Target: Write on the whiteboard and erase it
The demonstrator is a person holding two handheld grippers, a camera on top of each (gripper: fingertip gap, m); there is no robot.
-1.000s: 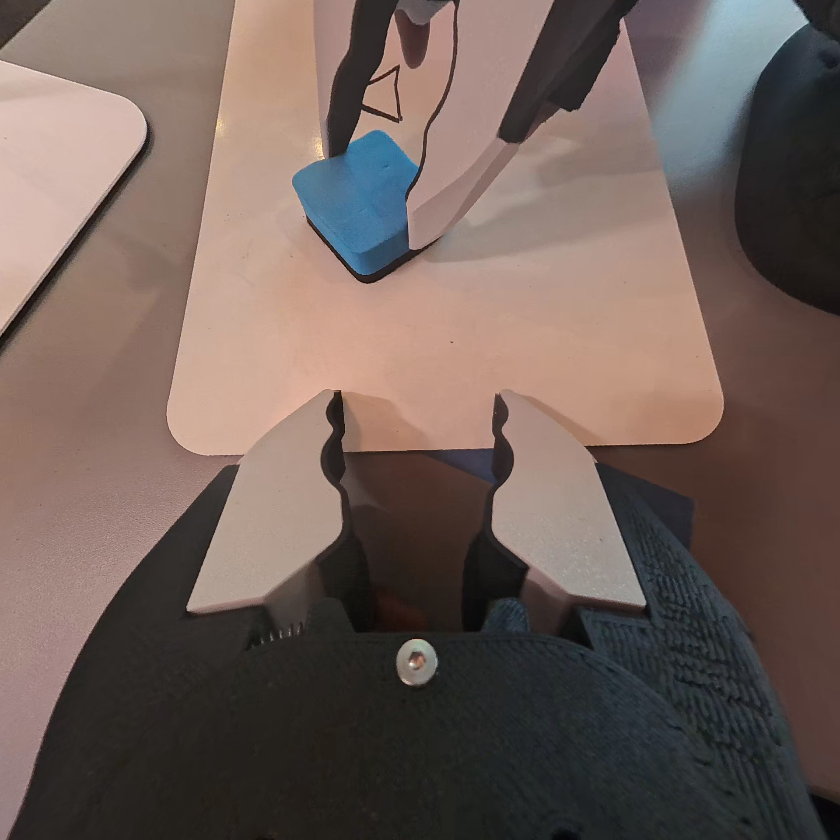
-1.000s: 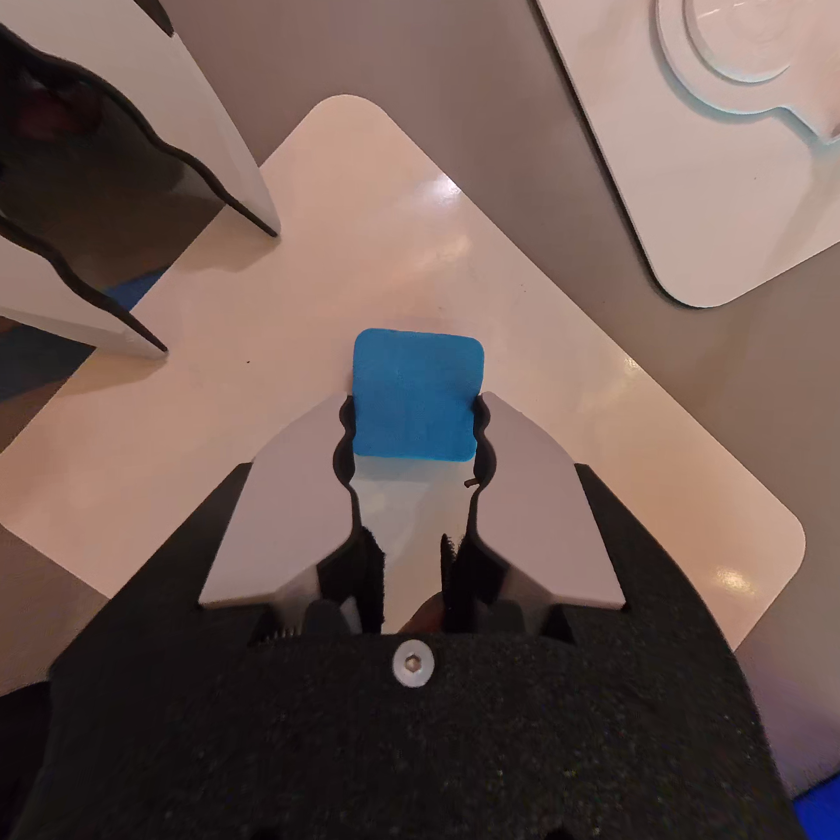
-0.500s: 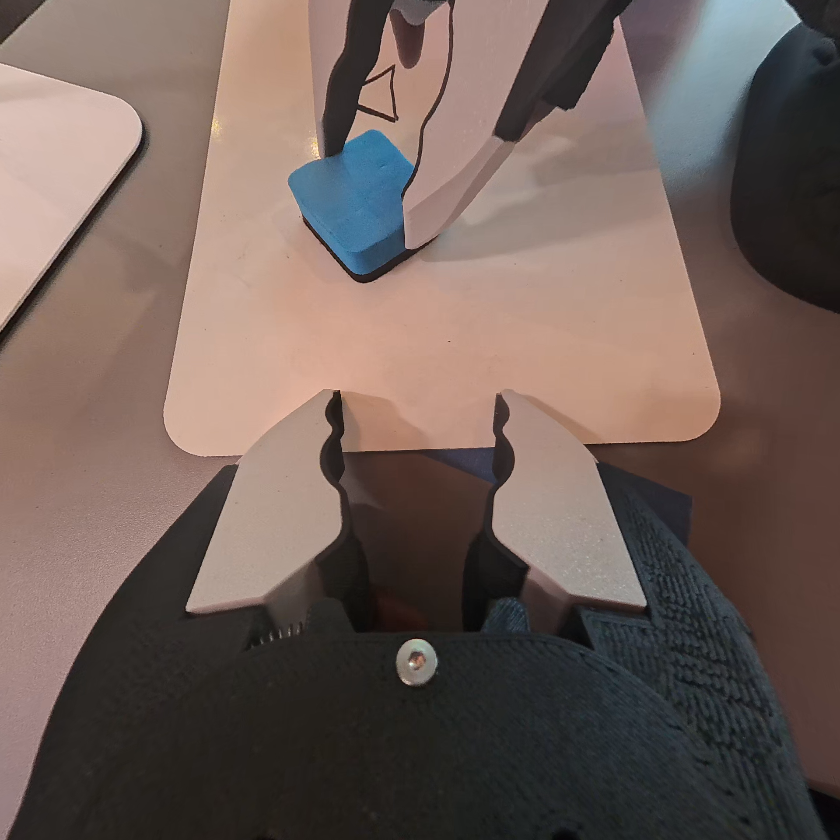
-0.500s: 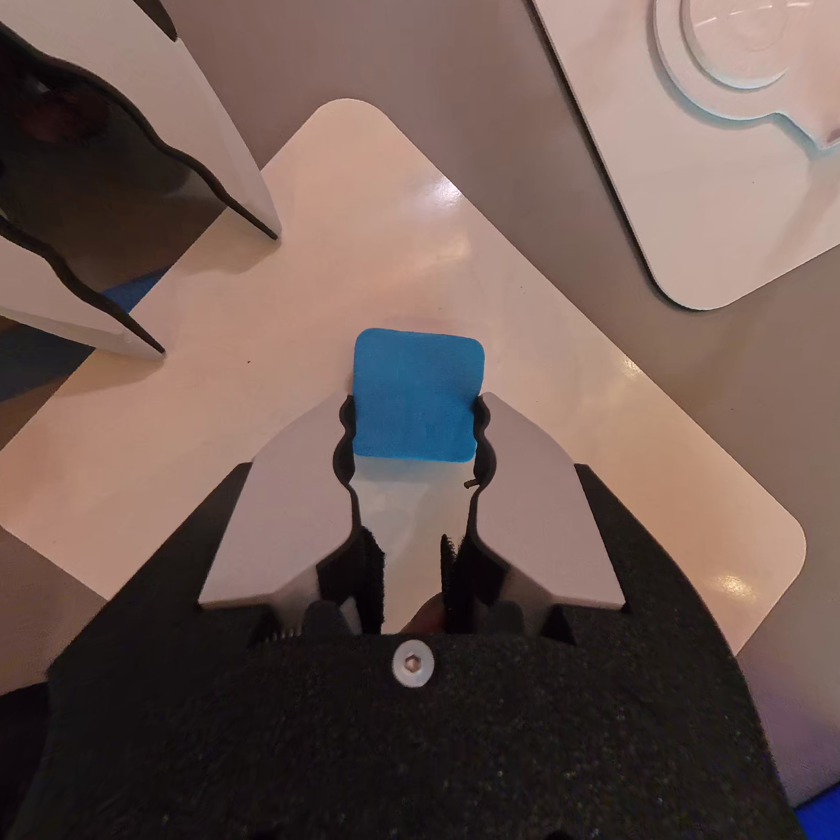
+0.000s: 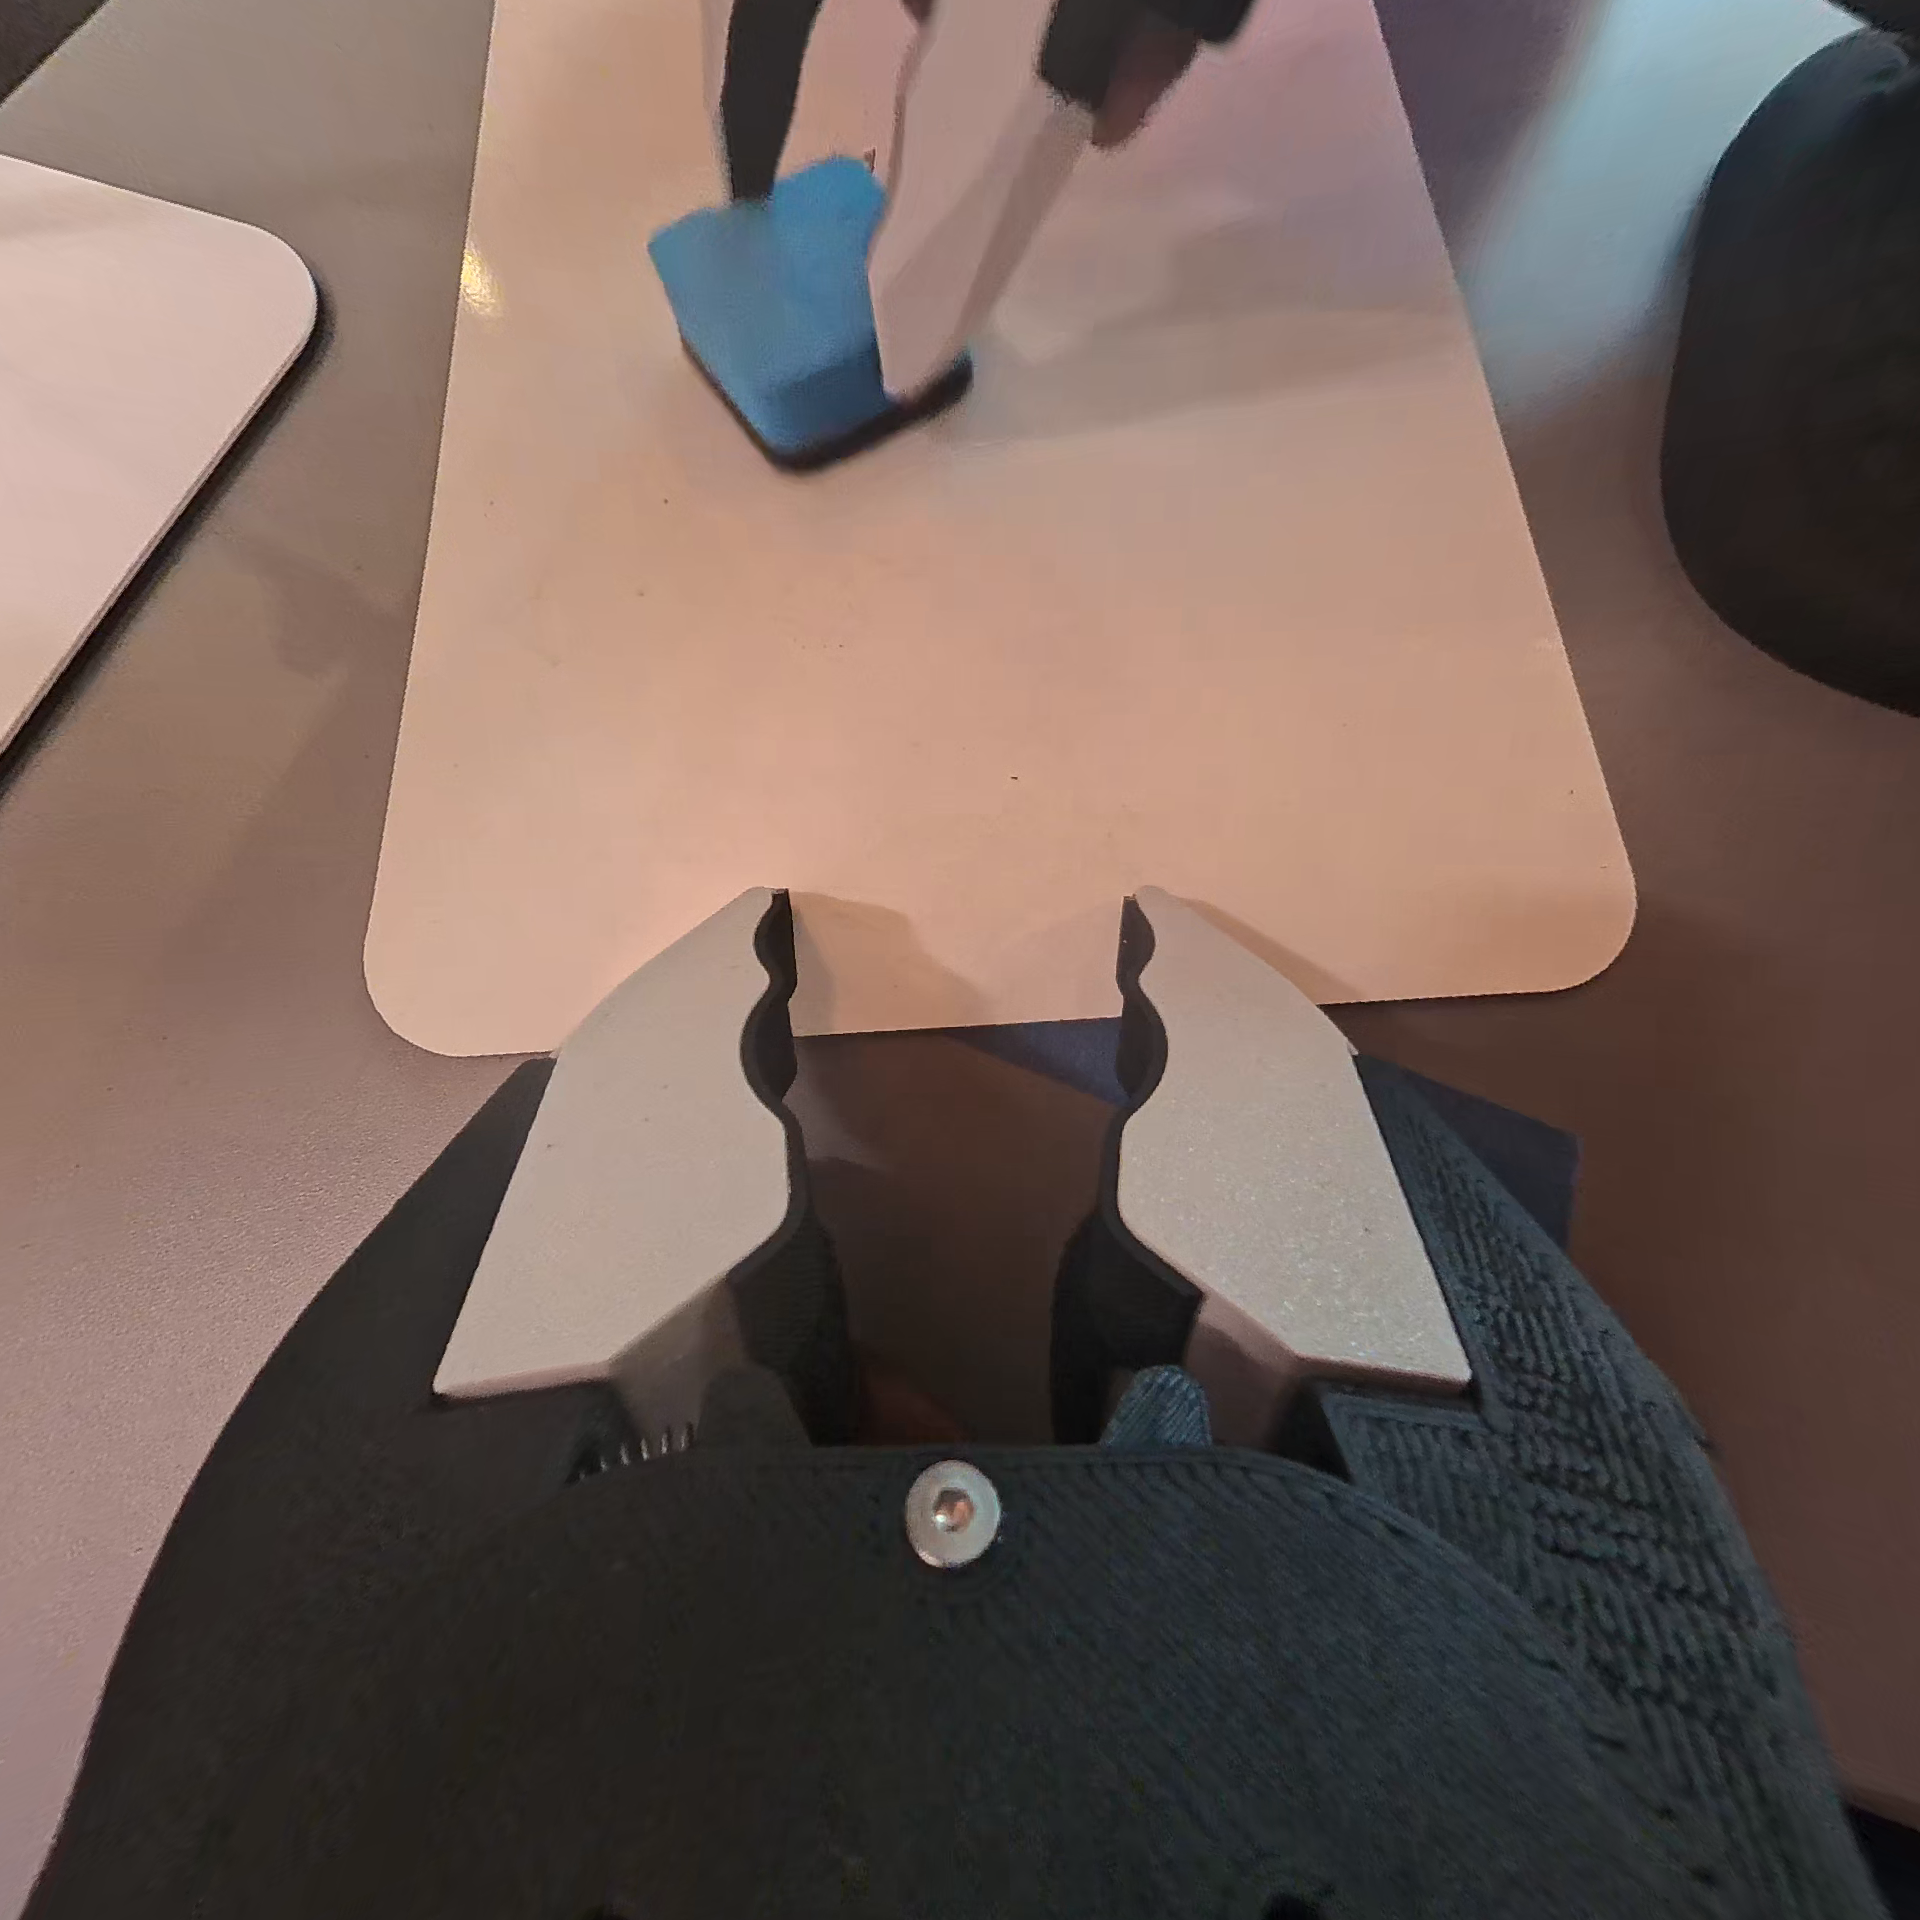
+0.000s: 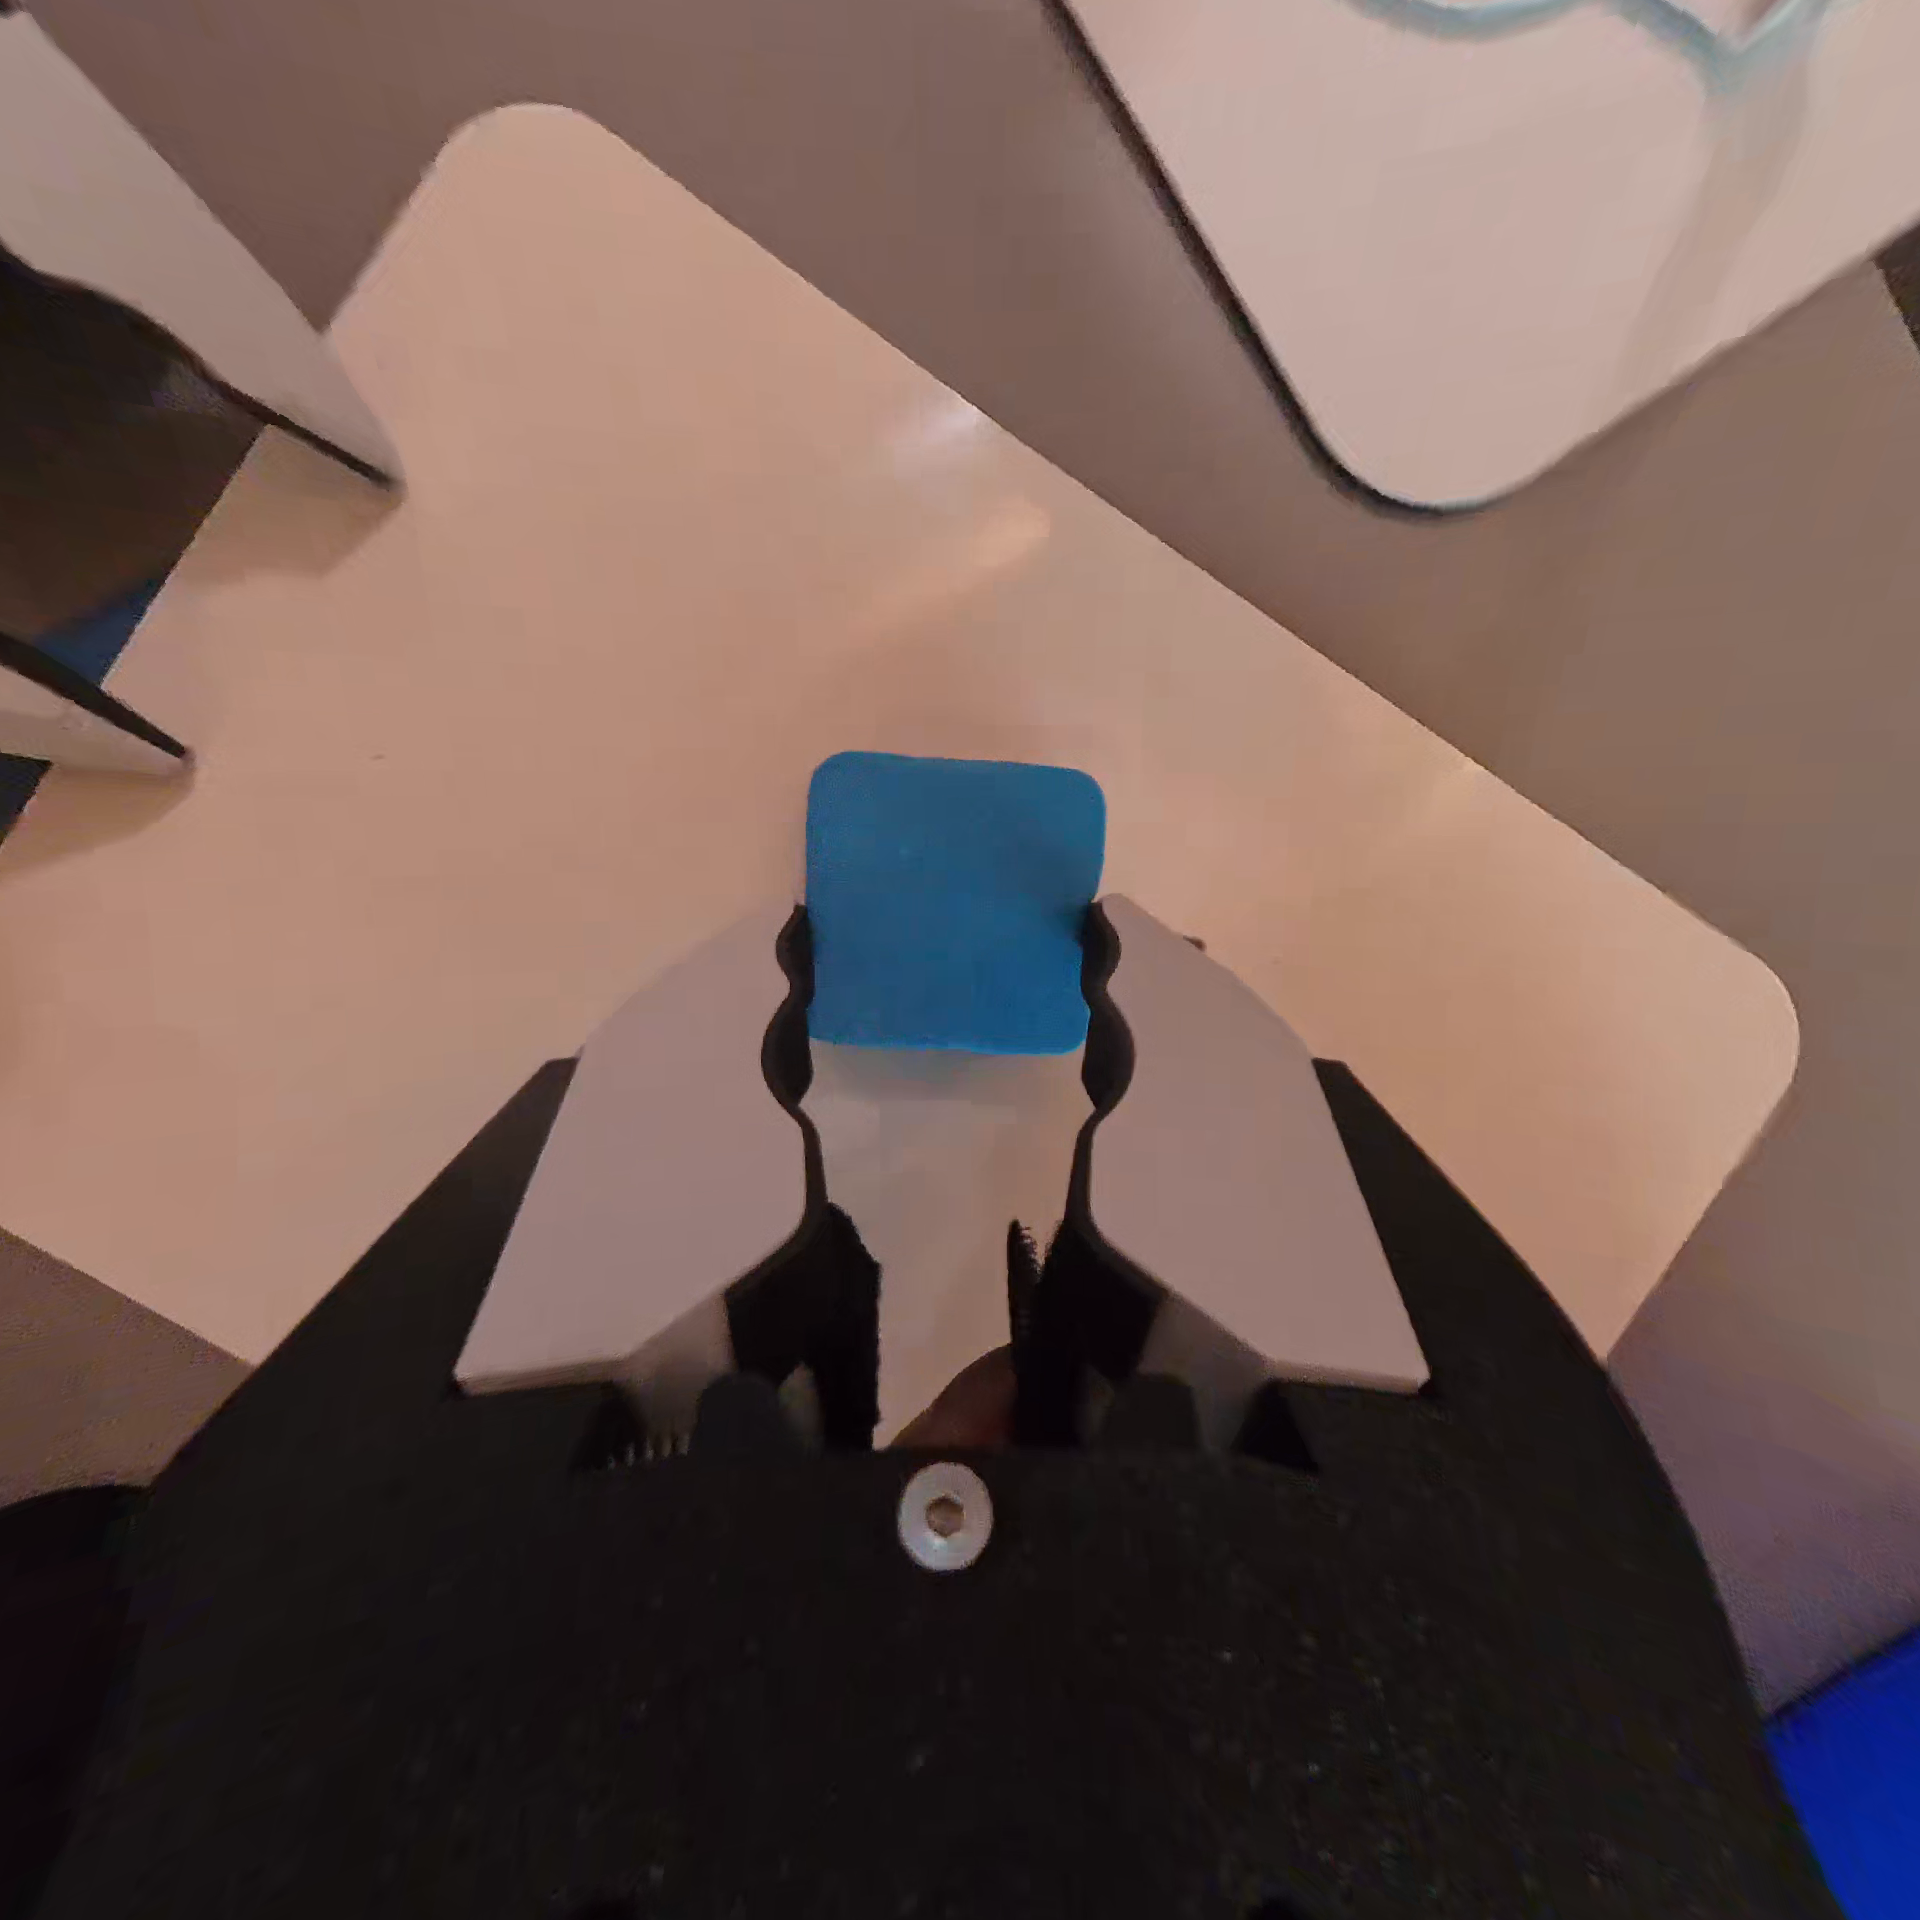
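The right gripper (image 6: 943,920) has its jaws closed on the blue eraser (image 6: 948,899), one finger pressed to each side, so the gap equals the eraser's width. The eraser sits flat on the whiteboard (image 6: 582,727), its dark underside against the surface, near the board's far end as the left wrist view shows it. That view is blurred around the eraser, and a small dark mark shows just behind it.

The left gripper (image 5: 956,914) has its jaws wide open and holds nothing; its fingertips (image 5: 764,914) hang at the near edge of the whiteboard, though contact cannot be told.

Counted: two grippers, one eraser, one whiteboard. One more white board (image 6: 1455,239) lies apart on the grey tabletop (image 5: 208,831), and one dark rounded object (image 5: 1808,395) sits at the right edge.
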